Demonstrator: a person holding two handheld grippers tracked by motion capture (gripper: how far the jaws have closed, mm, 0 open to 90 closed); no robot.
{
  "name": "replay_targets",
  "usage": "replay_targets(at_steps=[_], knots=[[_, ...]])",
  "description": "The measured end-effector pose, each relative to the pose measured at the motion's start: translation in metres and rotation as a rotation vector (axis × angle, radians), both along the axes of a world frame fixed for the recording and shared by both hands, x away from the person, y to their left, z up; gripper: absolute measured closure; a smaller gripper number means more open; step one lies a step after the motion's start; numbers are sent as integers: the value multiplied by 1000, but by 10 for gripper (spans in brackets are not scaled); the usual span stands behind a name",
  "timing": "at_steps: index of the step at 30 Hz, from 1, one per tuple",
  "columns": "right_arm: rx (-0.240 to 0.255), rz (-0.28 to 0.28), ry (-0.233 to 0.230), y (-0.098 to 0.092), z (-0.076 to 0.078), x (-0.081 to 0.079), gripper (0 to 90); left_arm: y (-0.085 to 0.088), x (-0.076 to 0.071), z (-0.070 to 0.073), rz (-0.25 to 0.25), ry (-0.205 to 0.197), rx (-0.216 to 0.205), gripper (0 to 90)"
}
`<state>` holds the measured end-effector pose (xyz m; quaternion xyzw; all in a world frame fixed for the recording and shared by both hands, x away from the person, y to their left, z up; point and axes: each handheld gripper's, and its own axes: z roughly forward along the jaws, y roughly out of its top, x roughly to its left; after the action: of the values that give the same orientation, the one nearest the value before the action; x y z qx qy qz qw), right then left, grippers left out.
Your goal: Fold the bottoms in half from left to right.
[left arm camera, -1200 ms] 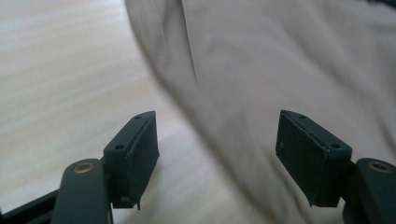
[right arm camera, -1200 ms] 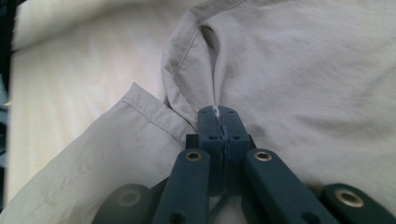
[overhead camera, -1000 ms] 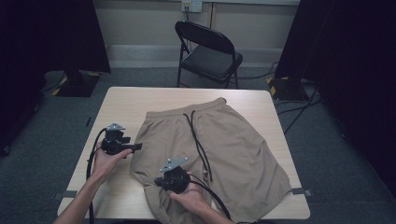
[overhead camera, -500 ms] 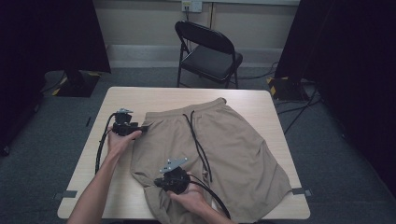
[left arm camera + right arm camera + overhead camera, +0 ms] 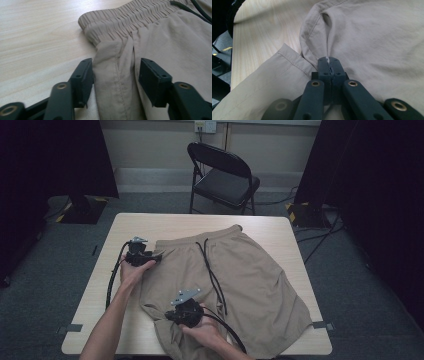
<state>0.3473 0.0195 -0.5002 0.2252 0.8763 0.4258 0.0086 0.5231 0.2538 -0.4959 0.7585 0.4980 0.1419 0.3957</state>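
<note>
High view had tan shorts (image 5: pixel 240 280) flat on the tabletop (image 5: pixel 165 222): right tongs (image 5: pixel 172 315) clenched on the leg hem as anchor, while left tongs (image 5: pixel 156 257), just closing, straddled the waistband-side seam, not yet pinching.

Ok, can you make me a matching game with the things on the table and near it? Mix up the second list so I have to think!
Things:
1. shorts
2. drawstring
3. folding chair
4. right gripper

Descriptions:
A. black, standing on the floor beyond the table
B. pinched shut on a fold of tan cloth
C. tan, spread out flat on the table
D. dark cord lying down the front of the cloth

Right pairs: 1-C, 2-D, 3-A, 4-B
</note>
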Motion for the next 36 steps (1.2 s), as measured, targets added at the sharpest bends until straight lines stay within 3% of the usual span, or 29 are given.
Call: replay_targets(at_steps=[3,4,6,11,13,18,23,25,36], knots=[[3,0,7,0,0,0,899,-8,-1,0,-24,-7,16,520],[3,4,3,0,0,1,899,-14,-1,1,-39,-23,62,533],[2,3,2,0,0,0,899,-15,-1,0,-40,-28,63,542],[8,-1,1,0,-1,0,898,-15,-2,0,-20,-44,105,694],[10,-6,-1,2,-1,0,898,-18,-1,0,-34,-35,84,789],[8,-4,-6,2,-1,0,898,-19,-1,2,-47,-22,93,880],[6,-4,-7,2,-1,0,898,-14,2,1,-35,16,18,887],[6,-6,-11,2,-1,-1,898,-9,6,1,-37,50,-9,888],[14,-10,-5,4,0,0,899,0,6,5,-30,66,-84,890]])
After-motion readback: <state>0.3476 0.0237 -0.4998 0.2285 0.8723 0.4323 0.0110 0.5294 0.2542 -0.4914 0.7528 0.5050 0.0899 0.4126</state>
